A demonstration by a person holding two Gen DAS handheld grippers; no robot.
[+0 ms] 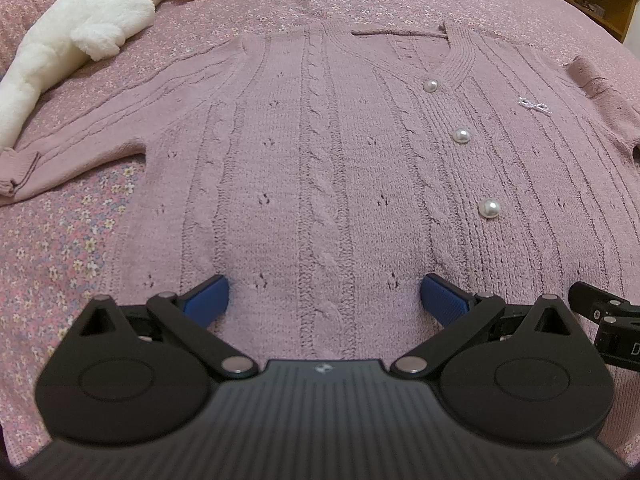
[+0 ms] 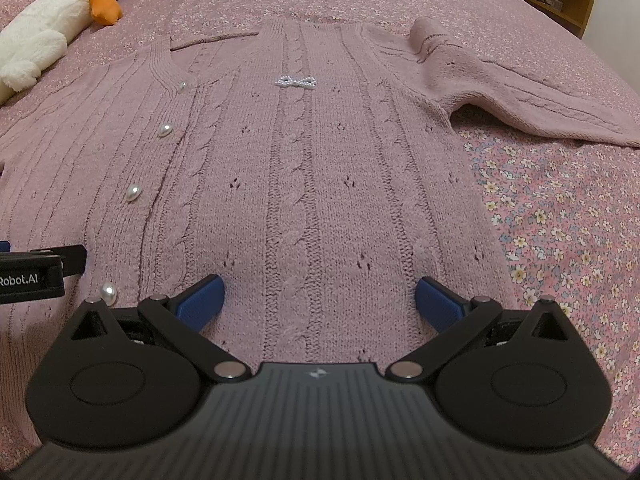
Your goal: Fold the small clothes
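- While the pink cardigan (image 1: 320, 168) lies flat on the floral bedspread (image 1: 60, 248), the left gripper (image 1: 325, 300) hovers spread wide.
- Right gripper (image 2: 318, 300) likewise gapes, empty.
- Plush toy (image 1: 80, 40) at ten o'clock.

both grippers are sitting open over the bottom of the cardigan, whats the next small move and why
Probably lower both and close on the hem. The cardigan lies flat and buttoned on the bedspread, sleeves spread. The left gripper and right gripper are open, side by side above its lower edge, gripping nothing yet.
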